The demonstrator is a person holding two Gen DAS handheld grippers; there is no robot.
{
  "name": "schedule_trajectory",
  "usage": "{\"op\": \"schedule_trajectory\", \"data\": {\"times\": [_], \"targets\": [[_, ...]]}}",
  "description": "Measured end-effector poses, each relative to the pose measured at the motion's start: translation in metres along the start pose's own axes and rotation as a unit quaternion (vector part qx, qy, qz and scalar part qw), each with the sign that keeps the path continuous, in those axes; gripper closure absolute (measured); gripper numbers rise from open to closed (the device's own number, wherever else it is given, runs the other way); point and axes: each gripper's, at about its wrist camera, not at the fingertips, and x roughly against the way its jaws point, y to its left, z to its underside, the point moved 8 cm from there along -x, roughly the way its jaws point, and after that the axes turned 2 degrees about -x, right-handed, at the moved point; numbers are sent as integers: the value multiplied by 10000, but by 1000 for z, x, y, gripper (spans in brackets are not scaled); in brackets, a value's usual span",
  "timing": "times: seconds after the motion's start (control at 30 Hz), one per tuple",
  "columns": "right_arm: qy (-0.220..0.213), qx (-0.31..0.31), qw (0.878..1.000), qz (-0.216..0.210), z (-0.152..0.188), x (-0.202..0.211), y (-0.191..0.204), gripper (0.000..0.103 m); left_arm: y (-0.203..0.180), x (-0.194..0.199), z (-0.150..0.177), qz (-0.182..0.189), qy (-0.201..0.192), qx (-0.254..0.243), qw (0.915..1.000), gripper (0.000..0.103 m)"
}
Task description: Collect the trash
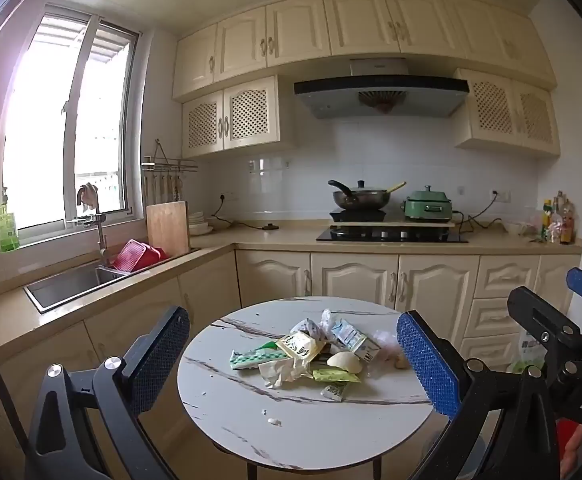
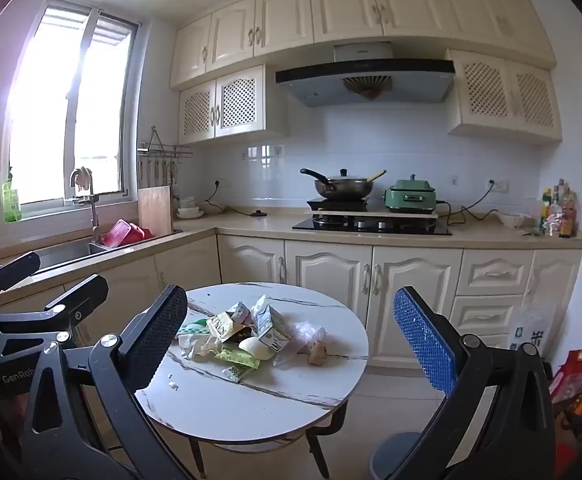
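Left wrist view. Left claw (image 1: pixel 293 364) held level-ish, short of the worktop (image 1: pixel 311 432), jaws as wide as they go, nothing between them. One pad black mesh, the other blue and dimpled; both look made to bite on slick film. Trash (image 1: pixel 315 354) sits heaped just past mid-worktop, probably swept together for one pass: crumpled wrappers, a green-white packet (image 1: pixel 251 359), a small carton (image 1: pixel 353 338), a pale rounded lump (image 1: pixel 345 361), thin clear plastic (image 1: pixel 385 342) at the right edge. Mostly light, creased and flat, so likely to slide or spring when pinched. A few white crumbs (image 1: pixel 274 422) lie apart, nearer the camera. Worktop is round, smooth, marble-patterned, with dark veins. Right claw's frame shows at the right border.

Right wrist view. Right claw (image 2: pixel 291 340) equally wide open and empty, also hanging back; heap lies between its pads in sightline only, not in reach. From here the trash (image 2: pixel 247 332) sits left of centre, with a knobbly brown bit (image 2: pixel 317 352) off to its right. A grey bin (image 2: pixel 391 456) stands on the floor below the worktop's right edge, a sensible drop point. Left claw's black frame is at the left border.

Judgement: nothing collected yet; approach comes first.
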Motion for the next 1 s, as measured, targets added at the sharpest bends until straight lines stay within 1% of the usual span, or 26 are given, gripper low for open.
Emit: {"op": "schedule_trajectory", "data": {"times": [0.23,0.33,0.37,0.4,0.53,0.57,0.77,1.0], "targets": [[34,-14,10000,85,2,-1,-7,0,0,2,1,32,49,-119,9999,1],[99,-74,9997,200,6,-2,-18,0,-5,2,2,165,116,-176,9996,1],[142,-125,9993,336,15,-1,-27,0,-17,-4,1,314,155,-204,9992,1],[184,-173,9989,394,15,1,-36,0,-23,-11,0,406,178,-221,9988,1],[250,-294,9978,535,22,3,-56,0,-31,-15,-1,516,229,-309,9979,1],[262,-320,9975,572,23,3,-60,0,-44,-24,5,560,292,-388,9972,1],[343,-463,9959,698,35,2,-82,0,-70,-46,13,641,433,-568,9954,1],[385,-556,9951,727,39,-1,-96,0,-85,-66,24,652,404,-645,9950,1]]}}
